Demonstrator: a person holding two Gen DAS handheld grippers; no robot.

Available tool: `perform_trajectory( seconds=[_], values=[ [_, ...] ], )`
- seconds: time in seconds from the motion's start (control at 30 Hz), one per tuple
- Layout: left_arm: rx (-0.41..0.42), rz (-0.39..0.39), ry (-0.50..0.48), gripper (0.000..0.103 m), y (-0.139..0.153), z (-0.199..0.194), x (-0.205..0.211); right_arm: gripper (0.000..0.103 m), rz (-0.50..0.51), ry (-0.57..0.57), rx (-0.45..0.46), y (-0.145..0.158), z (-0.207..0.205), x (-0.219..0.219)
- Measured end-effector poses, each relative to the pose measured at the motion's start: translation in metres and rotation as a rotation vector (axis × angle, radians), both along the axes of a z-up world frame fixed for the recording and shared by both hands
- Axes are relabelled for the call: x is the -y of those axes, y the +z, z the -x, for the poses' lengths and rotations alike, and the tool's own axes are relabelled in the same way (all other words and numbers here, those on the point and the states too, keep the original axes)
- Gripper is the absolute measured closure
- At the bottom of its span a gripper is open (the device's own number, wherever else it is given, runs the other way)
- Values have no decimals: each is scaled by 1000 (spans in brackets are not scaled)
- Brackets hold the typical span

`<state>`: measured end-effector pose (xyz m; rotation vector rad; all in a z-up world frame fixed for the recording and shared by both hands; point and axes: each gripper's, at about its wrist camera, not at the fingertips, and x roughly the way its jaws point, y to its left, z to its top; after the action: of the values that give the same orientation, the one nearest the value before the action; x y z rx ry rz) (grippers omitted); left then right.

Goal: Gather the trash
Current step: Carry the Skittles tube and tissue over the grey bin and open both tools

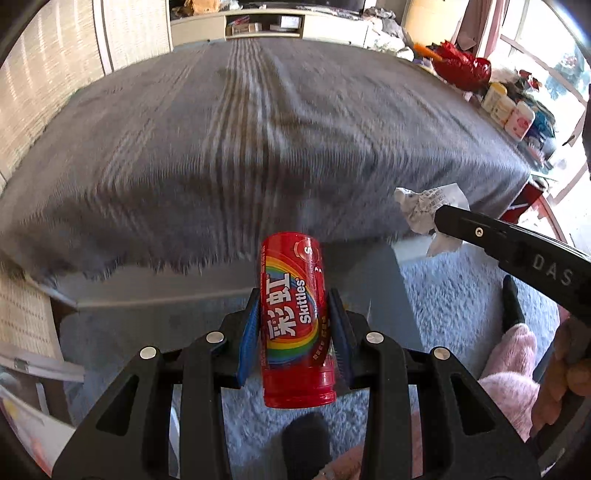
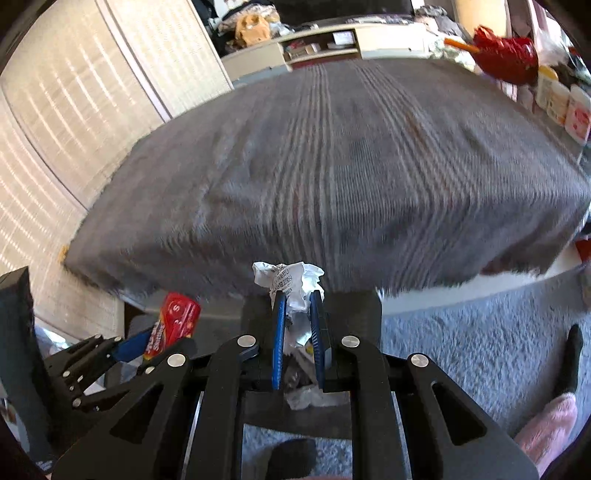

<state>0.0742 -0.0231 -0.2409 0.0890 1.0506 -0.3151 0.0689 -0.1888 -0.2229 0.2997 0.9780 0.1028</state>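
Note:
My left gripper point(image 1: 293, 295) is shut on a red Skittles tube point(image 1: 295, 317), which stands up between the blue pads in front of the table edge. It also shows in the right wrist view point(image 2: 173, 325), low on the left. My right gripper point(image 2: 297, 293) is shut on a crumpled white paper receipt point(image 2: 291, 284), with paper sticking out above and below the pads. In the left wrist view the receipt point(image 1: 424, 208) hangs from the right gripper's black tip point(image 1: 443, 218) at the right, near the table's corner.
A table under a grey striped cloth point(image 1: 258, 140) fills the middle. At its far right stand a red shiny bag point(image 1: 463, 68) and several small bottles point(image 1: 509, 110). A low cabinet point(image 1: 258, 24) stands behind. Grey carpet point(image 1: 450, 295) and pink slippers point(image 1: 517, 369) lie below.

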Motion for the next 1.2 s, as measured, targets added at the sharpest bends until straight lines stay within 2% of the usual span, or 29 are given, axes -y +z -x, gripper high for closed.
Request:
perform_trajectory(
  seconds=[0.2,0.6,0.87,1.17,1.2],
  values=[
    [-37,-6,-15,69,-27,11,-1,88,5,-21,-56,-32,10,1],
    [-97,-4,-39,69,-61,18,12,88,0,-48,-126,-64,8,11],
    [-103,8,-48,69,-67,9,19,87,-2,-33,-139,-72,5,8],
    [-101,35,-64,69,-61,-2,22,85,-20,-32,-135,-66,-4,8],
    [-101,39,-65,69,-60,-2,22,81,-21,-39,-132,-64,-4,8]
  ],
)
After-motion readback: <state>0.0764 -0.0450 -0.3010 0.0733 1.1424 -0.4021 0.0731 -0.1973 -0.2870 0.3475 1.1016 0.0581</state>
